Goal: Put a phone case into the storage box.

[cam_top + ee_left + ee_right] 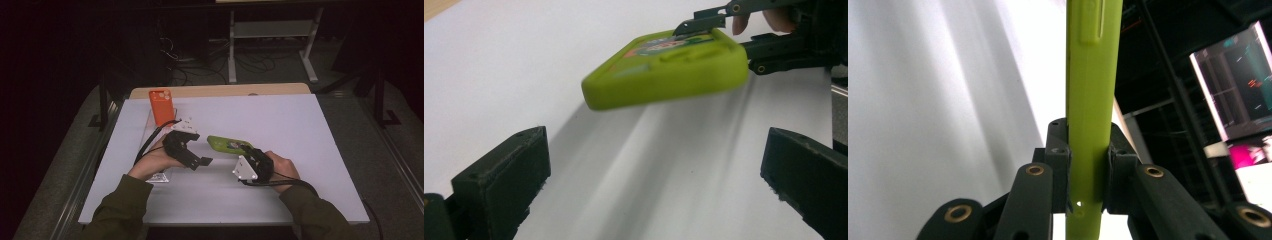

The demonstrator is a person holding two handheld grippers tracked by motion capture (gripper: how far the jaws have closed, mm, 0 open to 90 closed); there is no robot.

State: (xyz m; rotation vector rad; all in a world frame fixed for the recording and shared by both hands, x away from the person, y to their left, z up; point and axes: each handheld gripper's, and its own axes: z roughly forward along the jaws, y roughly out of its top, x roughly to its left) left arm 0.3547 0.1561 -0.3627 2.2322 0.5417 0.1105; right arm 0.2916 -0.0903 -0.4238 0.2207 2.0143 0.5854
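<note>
White table (300, 150) lies under our two hands, with an orange phone case (161, 106) at its far left. The green phone case (227, 144) hangs above the middle, clenched at one end by our right gripper (248, 152). Our left gripper (197, 152) stands wide and empty just left of it, so we judge the case may tip or slip from this single narrow grip.
</note>
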